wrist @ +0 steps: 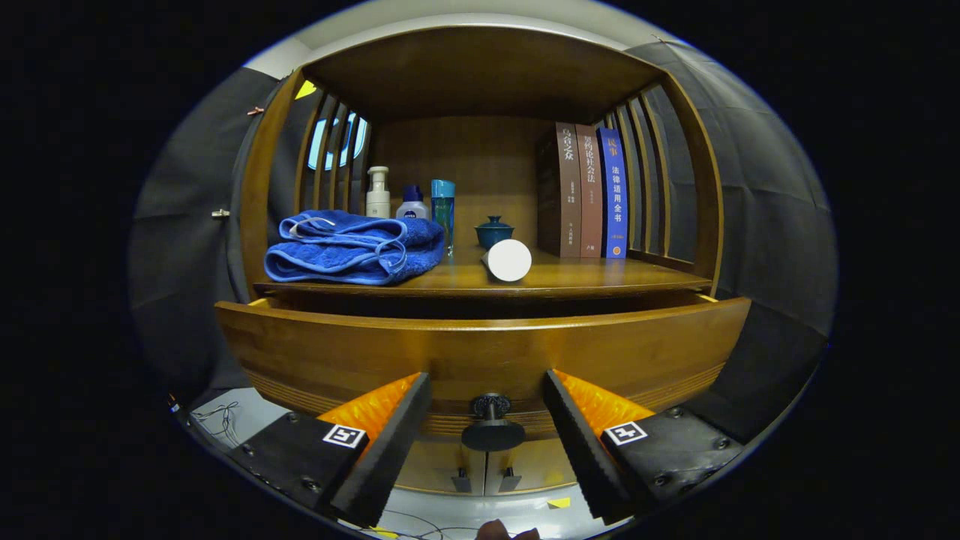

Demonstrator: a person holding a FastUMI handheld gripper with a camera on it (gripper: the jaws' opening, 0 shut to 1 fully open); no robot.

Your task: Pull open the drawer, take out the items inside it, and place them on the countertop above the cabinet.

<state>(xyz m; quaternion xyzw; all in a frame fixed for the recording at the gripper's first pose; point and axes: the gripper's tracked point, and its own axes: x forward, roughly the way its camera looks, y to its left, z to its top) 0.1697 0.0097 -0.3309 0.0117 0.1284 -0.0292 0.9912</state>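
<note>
A wooden drawer stands pulled partly out of the cabinet, its front panel facing me just ahead of the fingers. Its dark round knob sits between my two fingers, with a gap on each side. My gripper is open and holds nothing. The drawer's inside is hidden behind the front panel. Above it lies the wooden countertop, with a folded blue towel on its left and a white cylinder lying on its side near the middle.
At the back of the countertop stand a white pump bottle, a small white bottle, a teal bottle, a blue lidded cup and three upright books. Slatted wooden sides and a top panel enclose the shelf.
</note>
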